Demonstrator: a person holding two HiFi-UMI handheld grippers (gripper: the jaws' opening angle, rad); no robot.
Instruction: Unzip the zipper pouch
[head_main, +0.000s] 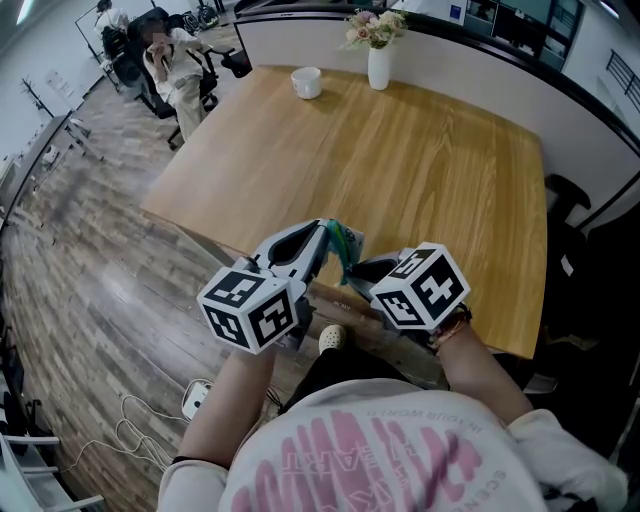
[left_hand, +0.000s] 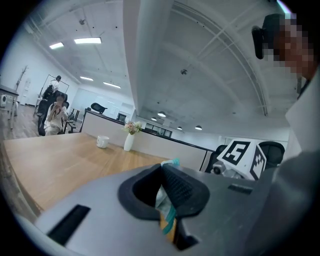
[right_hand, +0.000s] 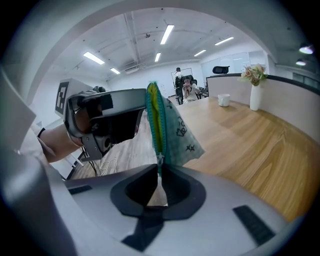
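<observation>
A small teal zipper pouch (head_main: 346, 244) with a green zip hangs in the air between my two grippers, just over the table's near edge. My left gripper (head_main: 325, 233) is shut on one end of it; teal and orange fabric (left_hand: 168, 214) shows pinched between its pads. My right gripper (head_main: 362, 268) is shut on the zipper pull (right_hand: 160, 176), which runs down from the slider into the jaws. In the right gripper view the pouch (right_hand: 170, 125) stands upright, and the zip beyond the slider looks closed. The left gripper (right_hand: 107, 117) holds its far end.
The wooden table (head_main: 400, 170) carries a white cup (head_main: 306, 82) and a white vase of flowers (head_main: 378, 58) at its far edge. A person sits on an office chair (head_main: 170, 65) at the back left. A power strip and cables (head_main: 195, 398) lie on the floor.
</observation>
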